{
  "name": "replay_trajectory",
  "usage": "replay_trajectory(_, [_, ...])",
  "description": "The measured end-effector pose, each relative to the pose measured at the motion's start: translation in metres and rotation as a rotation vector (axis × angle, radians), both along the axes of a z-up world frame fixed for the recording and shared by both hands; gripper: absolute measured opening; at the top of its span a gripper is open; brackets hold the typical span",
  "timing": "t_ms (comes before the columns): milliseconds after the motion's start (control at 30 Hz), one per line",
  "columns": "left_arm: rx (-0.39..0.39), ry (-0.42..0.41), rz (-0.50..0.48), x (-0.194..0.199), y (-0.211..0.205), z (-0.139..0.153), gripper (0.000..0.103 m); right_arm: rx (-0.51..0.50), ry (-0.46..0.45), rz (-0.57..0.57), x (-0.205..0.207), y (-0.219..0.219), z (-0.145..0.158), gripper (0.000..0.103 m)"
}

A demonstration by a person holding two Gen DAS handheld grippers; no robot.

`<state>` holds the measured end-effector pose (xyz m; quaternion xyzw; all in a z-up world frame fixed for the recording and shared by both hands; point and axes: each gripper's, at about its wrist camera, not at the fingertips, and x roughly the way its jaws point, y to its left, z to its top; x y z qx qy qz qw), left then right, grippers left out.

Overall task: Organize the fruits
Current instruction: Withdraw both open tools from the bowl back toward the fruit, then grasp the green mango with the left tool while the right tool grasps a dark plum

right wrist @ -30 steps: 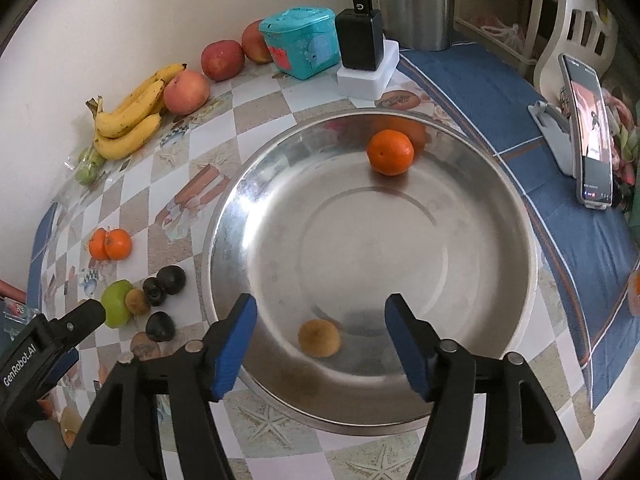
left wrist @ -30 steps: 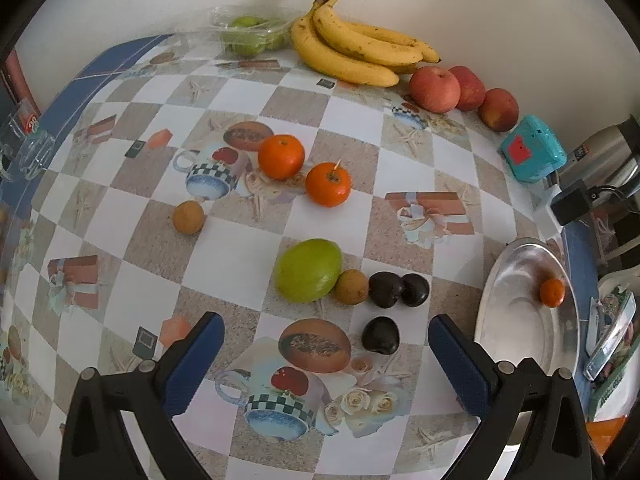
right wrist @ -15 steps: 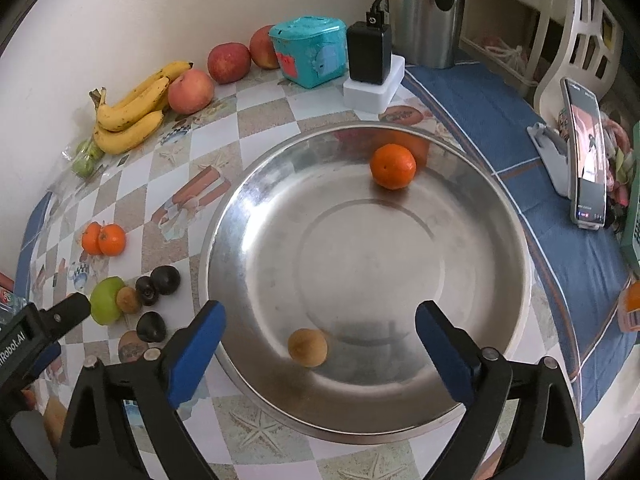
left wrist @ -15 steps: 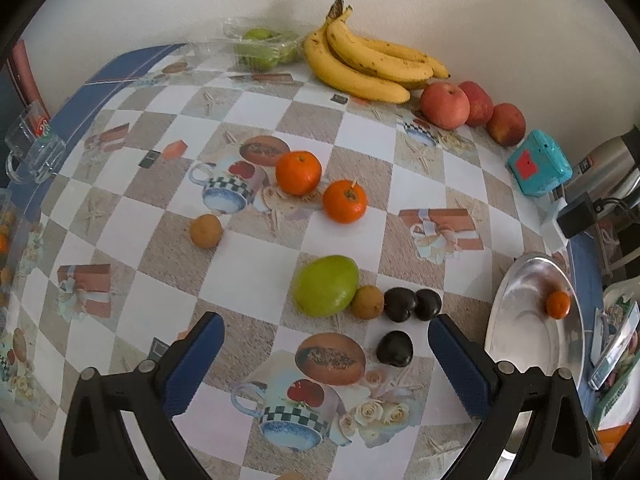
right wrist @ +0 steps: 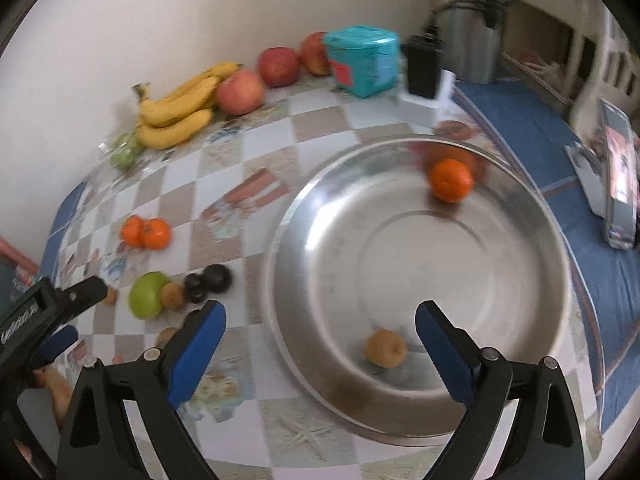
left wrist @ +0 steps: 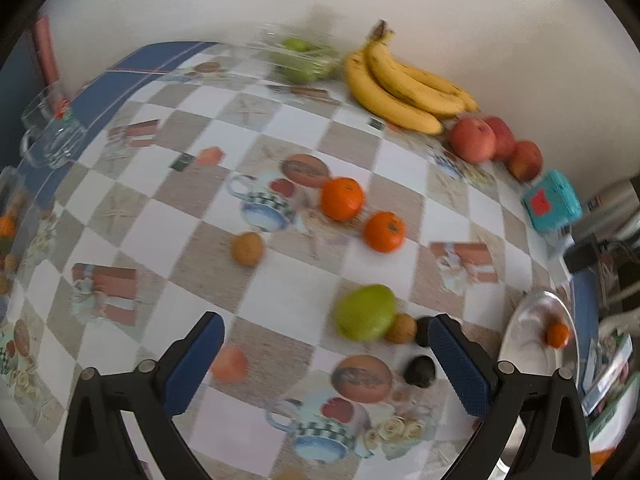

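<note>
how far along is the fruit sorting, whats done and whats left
Early days. Done: one orange tangerine and a small brown round fruit lie in the round steel bowl. In hand: nothing; the right tool has just opened above the brown fruit, and the left tool is open and empty. Left on the table: two tangerines, a green mango, dark fruits, more.
</note>
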<state>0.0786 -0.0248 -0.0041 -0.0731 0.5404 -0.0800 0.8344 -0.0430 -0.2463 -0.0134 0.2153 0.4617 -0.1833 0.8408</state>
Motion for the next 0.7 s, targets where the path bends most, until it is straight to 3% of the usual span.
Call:
replay_trajectory(167, [-0.002,-0.007,0.075,0.006,0.025,0.003,0.103,0.025,-0.038,0.116,0.014,0.027,0.006,0.096])
replay_trajectory(433, [0.084,-0.046,0.128,0.011,0.050,0.010,0.103,0.019,-0.068,0.263,0.036,0.072,0.011,0.096])
replay_trajectory(700, [0.116,-0.051,0.107,0.017,0.047,0.005,0.103,0.022,-0.030,0.286,0.050,0.085,0.000,0.096])
